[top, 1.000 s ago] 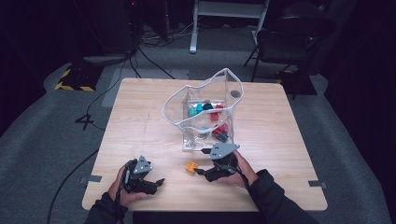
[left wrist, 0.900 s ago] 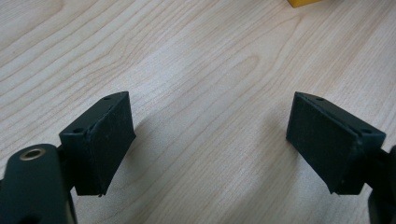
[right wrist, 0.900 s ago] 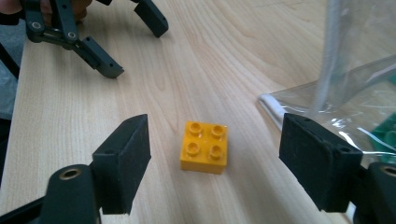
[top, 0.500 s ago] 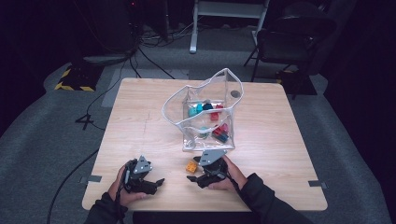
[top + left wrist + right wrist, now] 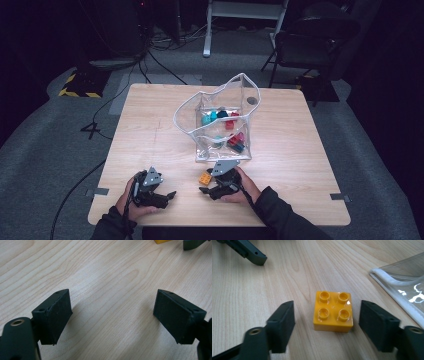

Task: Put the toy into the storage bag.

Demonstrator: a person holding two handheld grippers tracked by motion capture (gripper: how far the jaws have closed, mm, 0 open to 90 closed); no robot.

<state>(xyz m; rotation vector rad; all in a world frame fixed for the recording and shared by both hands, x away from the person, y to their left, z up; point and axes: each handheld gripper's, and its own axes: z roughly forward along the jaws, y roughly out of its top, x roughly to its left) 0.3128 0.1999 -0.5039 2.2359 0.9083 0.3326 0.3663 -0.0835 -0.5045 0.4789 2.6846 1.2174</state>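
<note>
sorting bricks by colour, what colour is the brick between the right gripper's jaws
Yellow-orange. The brick shows best in the right gripper view, studs up on the table.

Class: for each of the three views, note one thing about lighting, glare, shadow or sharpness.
High view: the room is dark, the table is lit, and the clear bag shows pale glare. Left gripper view: the wood grain is sharp, with soft shadows beside the fingers. Right gripper view: the yellow block is crisp with a glossy highlight, and white reflections show on the bag's plastic.
</note>
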